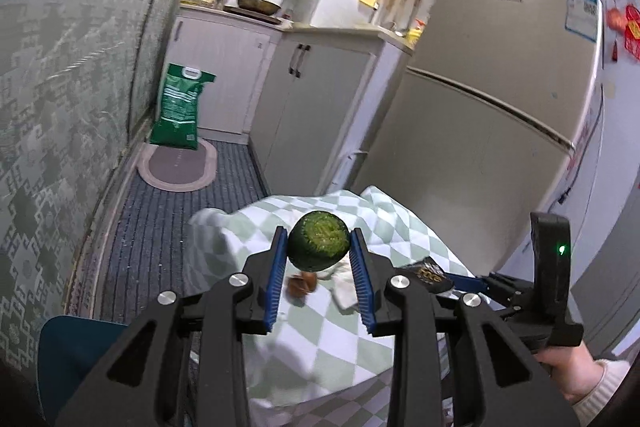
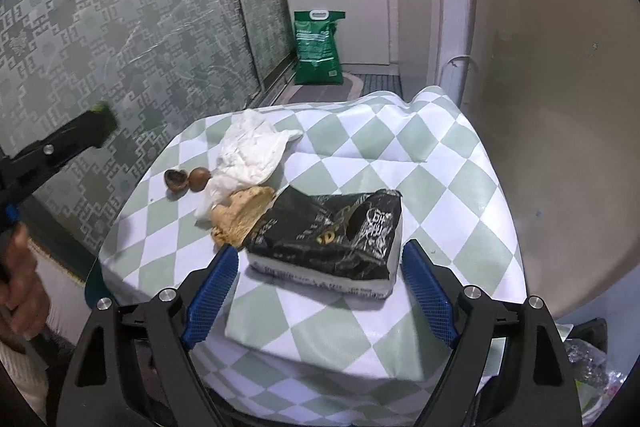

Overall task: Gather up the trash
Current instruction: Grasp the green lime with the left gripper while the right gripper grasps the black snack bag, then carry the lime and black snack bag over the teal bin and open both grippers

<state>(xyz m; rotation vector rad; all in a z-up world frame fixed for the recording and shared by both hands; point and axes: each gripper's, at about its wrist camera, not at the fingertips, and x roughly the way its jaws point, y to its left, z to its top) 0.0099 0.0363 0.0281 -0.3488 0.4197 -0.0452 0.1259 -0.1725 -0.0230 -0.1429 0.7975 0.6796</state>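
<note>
A checked cloth covers the table. On it, nearest the right gripper, lies a black pack; left of it a peel, farther off a tissue and two nut shells. The right gripper's jaws stand wide apart, either side of the pack. The left gripper is clamped on a green rind, lifted above the cloth. The step looks like carrying the rind off to be dumped; next, closing on the pack.

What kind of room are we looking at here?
Most likely a small home kitchen. A frying pan sits on a counter over white cabinets, and a tall fridge stands beside a small table under a checked cloth strewn with scraps.
</note>
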